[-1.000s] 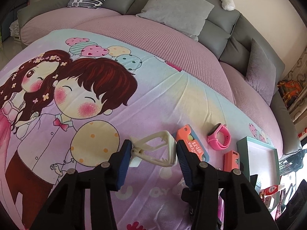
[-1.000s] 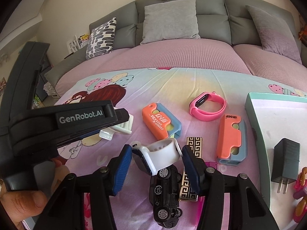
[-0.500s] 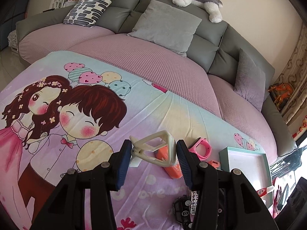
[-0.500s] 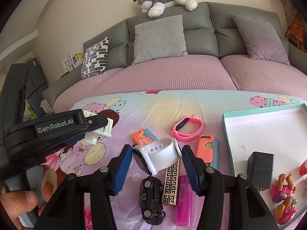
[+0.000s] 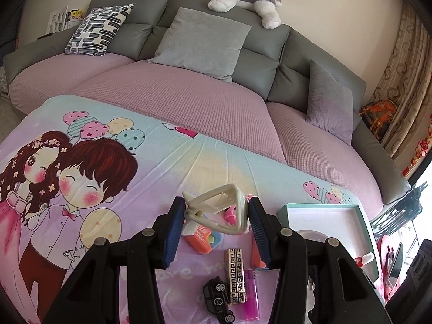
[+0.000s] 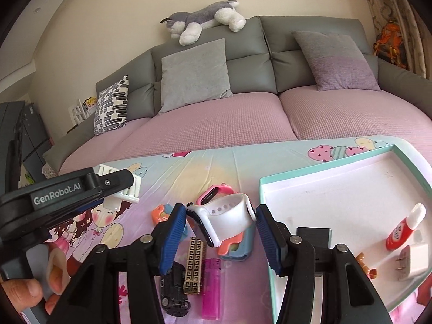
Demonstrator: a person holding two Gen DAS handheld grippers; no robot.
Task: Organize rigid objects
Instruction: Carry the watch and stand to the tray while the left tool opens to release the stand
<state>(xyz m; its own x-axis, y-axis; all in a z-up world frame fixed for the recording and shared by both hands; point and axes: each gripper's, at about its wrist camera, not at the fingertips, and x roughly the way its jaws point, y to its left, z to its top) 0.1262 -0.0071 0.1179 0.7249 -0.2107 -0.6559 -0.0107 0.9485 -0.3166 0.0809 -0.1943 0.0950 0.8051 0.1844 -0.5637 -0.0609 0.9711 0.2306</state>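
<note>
My left gripper is shut on a cream triangular hair clip, held above the cartoon bedsheet; the gripper also shows in the right wrist view. My right gripper is shut on a white smartwatch, held above the sheet just left of the teal-rimmed white tray. The tray shows in the left wrist view too. On the sheet below lie a pink watch band, orange-and-blue cases, a gold patterned bar, a pink lighter and a black toy car.
The tray holds a black charger, a white plug, a red-and-white tube and a small orange toy. A grey sofa with cushions and a plush dog stands behind.
Both grippers have risen with their loads. The right gripper has shifted right towards the tray; more of the tray's contents show now.
</note>
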